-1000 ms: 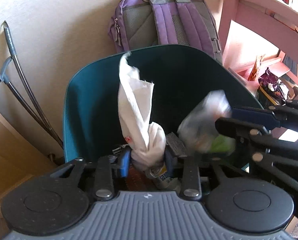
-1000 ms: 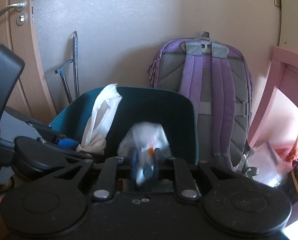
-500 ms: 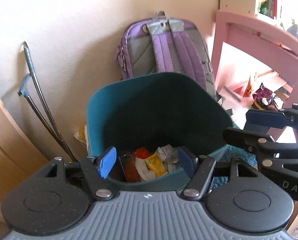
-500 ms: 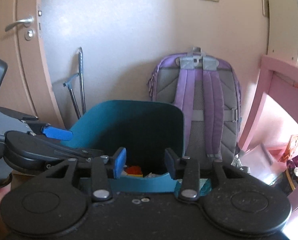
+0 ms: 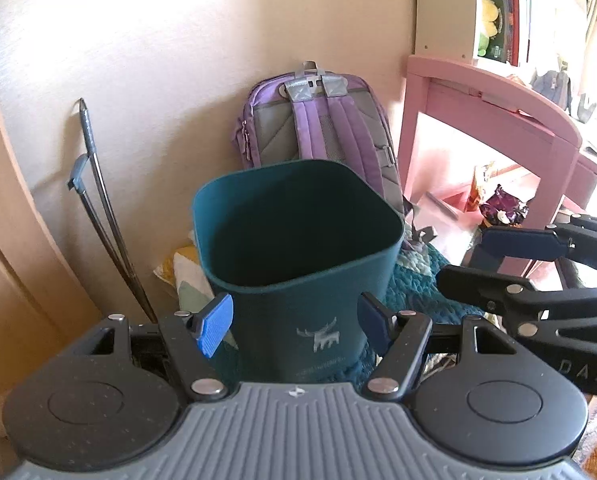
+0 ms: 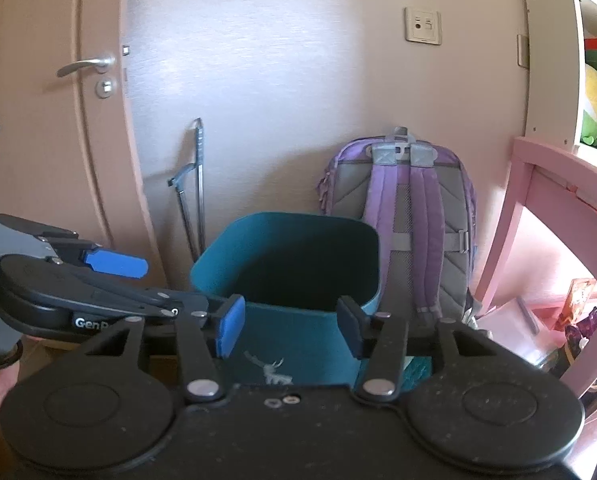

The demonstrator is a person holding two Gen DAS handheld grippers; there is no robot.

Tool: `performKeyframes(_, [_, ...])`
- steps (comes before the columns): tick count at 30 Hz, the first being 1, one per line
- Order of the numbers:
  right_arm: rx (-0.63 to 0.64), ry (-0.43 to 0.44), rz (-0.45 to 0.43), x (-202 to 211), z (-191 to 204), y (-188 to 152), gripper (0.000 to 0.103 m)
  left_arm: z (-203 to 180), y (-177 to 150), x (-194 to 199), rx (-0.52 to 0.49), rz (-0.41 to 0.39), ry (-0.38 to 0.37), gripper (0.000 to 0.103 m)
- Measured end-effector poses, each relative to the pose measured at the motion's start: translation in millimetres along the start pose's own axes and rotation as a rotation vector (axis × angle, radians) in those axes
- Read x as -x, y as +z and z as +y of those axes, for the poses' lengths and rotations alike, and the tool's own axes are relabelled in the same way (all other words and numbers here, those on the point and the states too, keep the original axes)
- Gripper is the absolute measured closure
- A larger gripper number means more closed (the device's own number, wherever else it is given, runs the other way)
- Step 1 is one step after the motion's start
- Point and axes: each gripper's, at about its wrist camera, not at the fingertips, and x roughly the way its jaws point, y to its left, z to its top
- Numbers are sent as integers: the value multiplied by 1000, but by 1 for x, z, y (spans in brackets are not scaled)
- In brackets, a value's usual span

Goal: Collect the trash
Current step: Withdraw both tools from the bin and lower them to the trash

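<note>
A teal bin (image 5: 318, 292) with a white deer print stands on the floor by the wall, also in the right wrist view as the bin (image 6: 290, 252). Its inside is dark and its contents are hidden. My left gripper (image 5: 294, 322) is open, back from the bin's near wall, with nothing between its blue pads. My right gripper (image 6: 290, 330) hangs beside it at about the same distance, its jaws opening and empty. Each view catches the other tool: the right gripper (image 5: 474, 258) at the right edge, the left gripper (image 6: 158, 284) at the left.
A purple backpack (image 5: 318, 128) leans on the wall behind the bin. A pink desk (image 5: 478, 92) with clutter beneath stands to the right. Metal tongs (image 5: 98, 200) lean on the wall at left, near a door (image 6: 38, 120). A teal quilted mat (image 5: 414, 280) lies under the bin.
The left gripper let go of a white tissue and the right of a crumpled wrapper, both into the bin. Both jaws opened, and both grippers drew back and up.
</note>
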Motion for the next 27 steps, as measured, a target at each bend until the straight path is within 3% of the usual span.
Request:
performKeyframes(9, [15, 52, 38, 15, 18, -37, 48, 11, -49, 23, 19, 1, -9, 34])
performKeyframes(12, [22, 76, 61, 13, 23, -55, 45, 12, -68, 24, 2, -1, -10, 24])
performKeyframes(14, [18, 111, 95, 8, 25, -71, 43, 11, -84, 23, -17, -1, -23, 24])
performKeyframes(19, [21, 129, 179, -12, 28, -117, 41, 10, -126, 7, -48, 48, -59, 24])
performKeyframes(25, [4, 114, 250, -48, 29, -167, 38, 19, -172, -31, -16, 105, -84, 23])
performKeyframes(27, [-3, 110, 274, -64, 28, -184, 38, 22, -189, -49, -15, 123, -90, 19])
